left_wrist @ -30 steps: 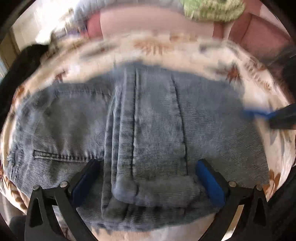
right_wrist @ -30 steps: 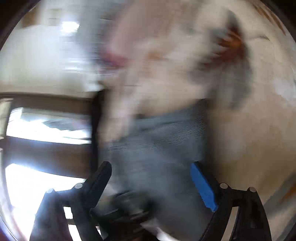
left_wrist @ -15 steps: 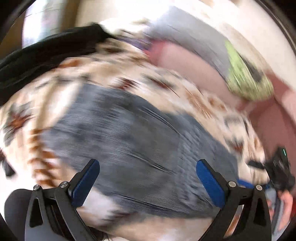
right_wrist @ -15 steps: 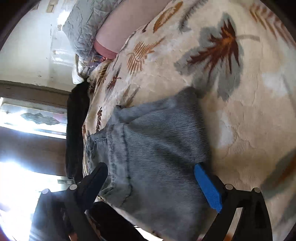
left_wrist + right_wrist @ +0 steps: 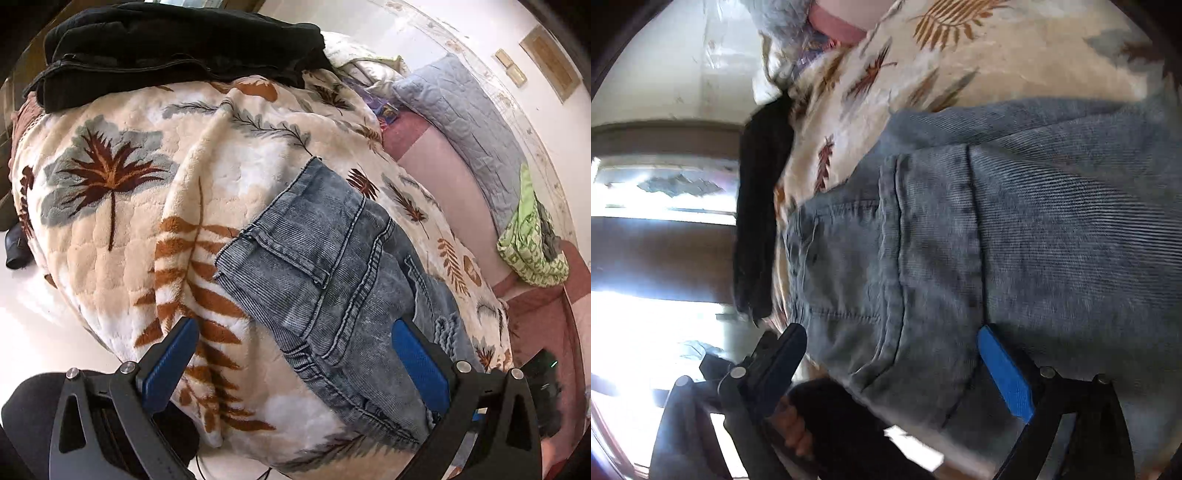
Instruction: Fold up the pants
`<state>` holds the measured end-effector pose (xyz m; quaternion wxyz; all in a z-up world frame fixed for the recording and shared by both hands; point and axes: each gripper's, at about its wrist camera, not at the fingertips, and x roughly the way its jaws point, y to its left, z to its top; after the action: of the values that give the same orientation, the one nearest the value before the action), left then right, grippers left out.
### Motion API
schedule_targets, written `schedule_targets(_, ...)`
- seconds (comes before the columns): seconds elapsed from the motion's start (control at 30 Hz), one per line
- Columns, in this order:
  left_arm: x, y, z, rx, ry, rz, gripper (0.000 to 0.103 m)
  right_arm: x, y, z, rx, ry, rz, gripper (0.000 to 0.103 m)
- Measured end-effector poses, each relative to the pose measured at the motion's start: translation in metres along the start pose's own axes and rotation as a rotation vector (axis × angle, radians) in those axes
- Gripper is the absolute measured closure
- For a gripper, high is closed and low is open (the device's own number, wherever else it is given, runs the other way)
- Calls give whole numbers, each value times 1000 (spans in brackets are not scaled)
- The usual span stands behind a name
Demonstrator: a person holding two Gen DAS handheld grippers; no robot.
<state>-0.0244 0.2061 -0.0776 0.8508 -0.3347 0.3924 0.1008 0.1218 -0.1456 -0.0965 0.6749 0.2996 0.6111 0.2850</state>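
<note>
Lying folded into a compact bundle on the leaf-print blanket (image 5: 122, 236), the denim pants (image 5: 332, 280) looking soft, thick and fairly heavy, likely calling for a pinch at a seamed edge, with left gripper (image 5: 295, 369) and right gripper (image 5: 892, 369) both spread, pinching nothing.

Leaf-print blanket (image 5: 122, 236), black garment (image 5: 177, 48), grey pillow (image 5: 469, 122)

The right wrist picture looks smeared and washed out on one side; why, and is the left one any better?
Right wrist view: soft motion blur over the jeans, and a window blown out to white glare. Left wrist view: sharp and evenly lit, though the fisheye bulges the leaf-print blanket and curves the wall.
</note>
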Motion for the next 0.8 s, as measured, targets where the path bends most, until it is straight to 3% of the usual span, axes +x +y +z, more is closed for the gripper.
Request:
schedule_targets(0.07,1,4,-1,-4,-17,-6,0,-14,23,-2,-69,-54,0,7)
schedule_targets(0.17,6,3,0,2,-10,-17,0,-2,41,-10,-126,-5,92,7)
schedule_targets(0.27,8,1,0,18,-12,-25,0,42,14,-22,-80,128,-11,6)
schedule_targets(0.43,8,1,0,29,-25,-33,0,16,36,-11,-126,37,5,5)
schedule_targets(0.53,7,-3,1,33,-27,-40,0,-3,57,23,-193,-43,-66,5)
schedule_targets(0.6,2,-13,6,71,-42,-39,0,-7,67,51,-230,-89,-158,5)
schedule_targets(0.7,-13,-39,26,177,-126,5,0,19,78,100,-316,-105,-385,7)
schedule_targets(0.8,-3,-55,49,239,-107,155,0,46,78,127,-356,-56,-475,35)
